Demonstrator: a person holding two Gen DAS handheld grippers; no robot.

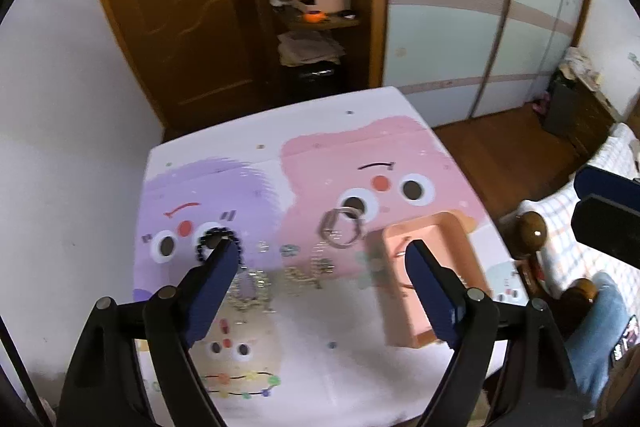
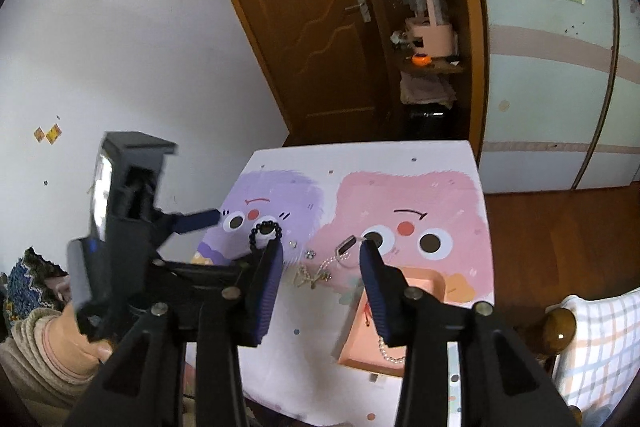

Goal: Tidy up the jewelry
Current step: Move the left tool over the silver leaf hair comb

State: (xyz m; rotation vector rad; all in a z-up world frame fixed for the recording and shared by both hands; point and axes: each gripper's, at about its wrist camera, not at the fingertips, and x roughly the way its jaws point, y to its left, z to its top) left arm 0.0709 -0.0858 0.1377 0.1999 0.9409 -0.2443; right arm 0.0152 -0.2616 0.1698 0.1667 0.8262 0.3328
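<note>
We are holding both grippers above the table, jaws apart and empty: left gripper point(image 1: 320, 255), right gripper point(image 2: 322, 247). The pink tray point(image 1: 456, 227) is our landmark; the black bead bracelet point(image 1: 218, 241) is lying far left of it, nearest our left gripper.

Bench point(image 1: 320, 379): smooth matt printed cover. Tray point(image 1: 460, 239): smooth pink plastic, matt. Bracelet point(image 2: 264, 233): glossy black beads. Watch point(image 1: 340, 231): silvery metal, shiny. Pearl strand point(image 2: 390, 353): glossy white beads. Left claw point(image 1: 320, 247) pads point(image 1: 216, 291): ribbed blue rubbery facing on matt black plastic arms. Door point(image 1: 172, 7): varnished brown wood. Bedpost knob point(image 2: 558, 331): glossy wood.
</note>
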